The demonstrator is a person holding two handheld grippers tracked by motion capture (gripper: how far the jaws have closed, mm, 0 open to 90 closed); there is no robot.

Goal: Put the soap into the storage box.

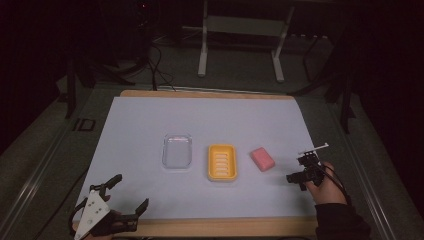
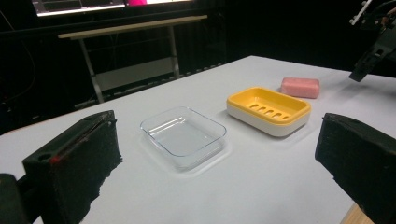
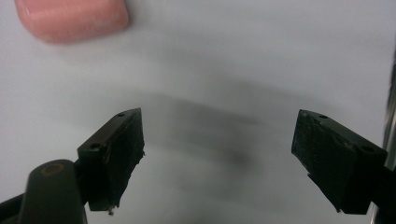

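1. The room around me is dark, with a metal-legged frame (image 1: 240,45) behind; my work sits on a white sheet over a wooden-edged surface (image 1: 200,120).
2. Largest on it is the clear shallow rectangular glass dish (image 1: 177,150), left of centre, empty.
3. Just beside it to the right stands the yellow slotted plastic soap tray on its white base (image 1: 222,162), nothing in it.
4. Smallest is the pink rectangular soap bar (image 1: 262,159), lying flat near the tray's right side but apart from it.
5. My right gripper (image 1: 302,170) hovers just right of the bar, tilted down at the sheet, jaws wide apart and holding nothing; the bar sits off to the upper left in the right gripper view, so closing now would, I judge, catch air or nudge the bar away.
6. My left gripper (image 1: 127,192) rests low at the near-left edge, jaws spread, empty, aimed toward the dish.
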